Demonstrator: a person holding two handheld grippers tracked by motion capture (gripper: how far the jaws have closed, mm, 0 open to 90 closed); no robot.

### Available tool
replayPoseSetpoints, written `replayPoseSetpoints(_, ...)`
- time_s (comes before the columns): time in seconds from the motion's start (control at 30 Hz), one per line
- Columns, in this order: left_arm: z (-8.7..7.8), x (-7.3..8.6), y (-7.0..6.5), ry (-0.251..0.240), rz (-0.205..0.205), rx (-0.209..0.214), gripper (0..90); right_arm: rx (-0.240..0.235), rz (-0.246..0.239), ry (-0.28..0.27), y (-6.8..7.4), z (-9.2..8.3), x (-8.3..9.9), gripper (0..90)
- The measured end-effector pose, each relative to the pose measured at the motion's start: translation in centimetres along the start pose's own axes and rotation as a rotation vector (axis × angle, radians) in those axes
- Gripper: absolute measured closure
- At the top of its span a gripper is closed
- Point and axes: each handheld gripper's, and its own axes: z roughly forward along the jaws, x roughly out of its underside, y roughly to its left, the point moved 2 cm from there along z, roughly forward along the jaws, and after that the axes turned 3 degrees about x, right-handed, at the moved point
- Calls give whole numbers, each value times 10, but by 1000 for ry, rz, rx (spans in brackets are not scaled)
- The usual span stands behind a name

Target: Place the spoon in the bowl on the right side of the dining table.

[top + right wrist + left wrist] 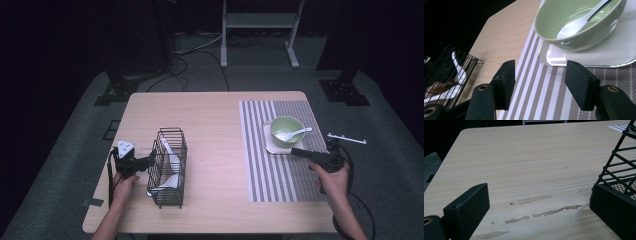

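Currently | my right hand-held gripper open, empty, near table's right edge beside green bowl holding white spoon | left hand-held gripper open against wire basket near front-left corner | bare table between.

White spoon resting in green bowl, on white plate

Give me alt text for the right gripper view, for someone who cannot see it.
The right gripper stands open with nothing between its jaws, above a striped placemat. Just beyond it, a green bowl holding a white spoon sits on a white plate. Far left, a black wire basket with white spoons stands on the wooden table.
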Motion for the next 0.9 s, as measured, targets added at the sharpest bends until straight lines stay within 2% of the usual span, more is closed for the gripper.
replayPoseSetpoints(0.33,0,0,0,2,4,-2,16,-27,-29,29,11,4,10,398)
replayPoseSetpoints(0.53,0,0,0,2,5,-2,16,-26,-48,42,15,6,17,392)
replayPoseSetpoints(0.9,0,0,0,3,7,-1,16,-54,-64,56,24,10,28,391)
